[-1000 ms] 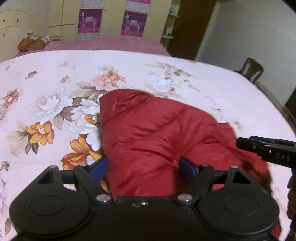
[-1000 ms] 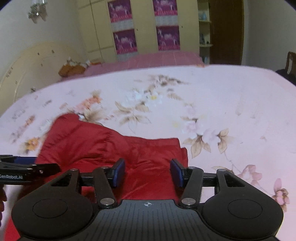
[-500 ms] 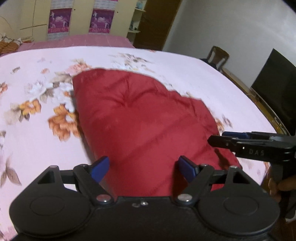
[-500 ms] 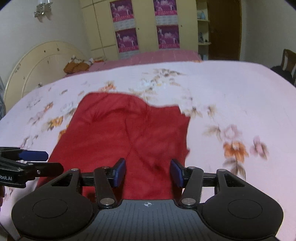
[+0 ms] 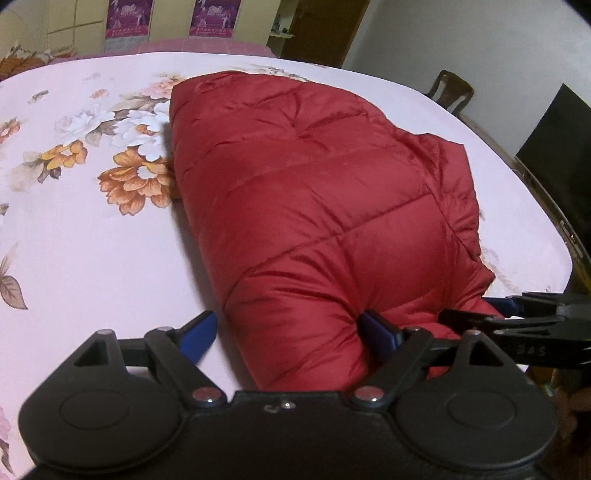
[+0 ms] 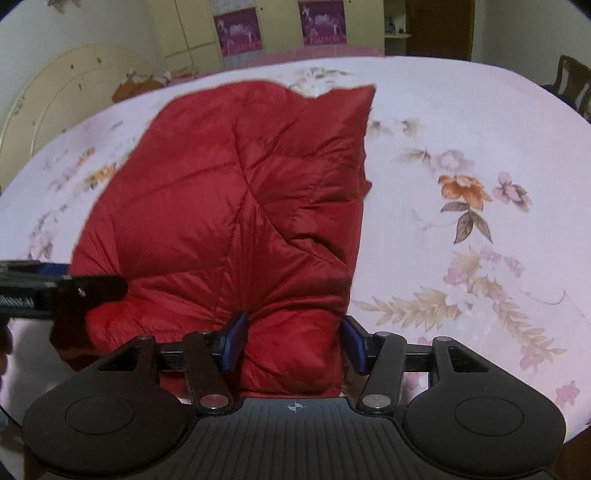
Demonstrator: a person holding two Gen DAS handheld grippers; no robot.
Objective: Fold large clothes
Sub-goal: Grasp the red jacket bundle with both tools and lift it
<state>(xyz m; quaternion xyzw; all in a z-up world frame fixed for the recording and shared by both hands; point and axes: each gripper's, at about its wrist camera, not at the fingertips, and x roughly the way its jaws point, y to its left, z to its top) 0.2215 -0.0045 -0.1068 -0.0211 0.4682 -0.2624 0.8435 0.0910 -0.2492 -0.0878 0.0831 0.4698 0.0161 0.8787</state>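
Red jacket [image 5: 314, 206] covers floral bedsheet [image 5: 92, 229] (chair [image 5: 452, 90] beyond).

object: red quilted puffer jacket [image 5: 317, 206] | state: folded, puffy bundle | pose: flat, long axis from 6 to 12 o'clock | place: on pink floral bedsheet [image 5: 92, 236]

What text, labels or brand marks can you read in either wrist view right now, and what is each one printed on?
"DAS", faint raised letters: on the side of the right gripper, seen in the left wrist view.
"Robot.AI", white, cut off at the frame edge: on the side of the left gripper, seen in the right wrist view.
Purple posters on the wardrobe doors: any lettering too small and blurred to read.
Red quilted jacket: no label showing.
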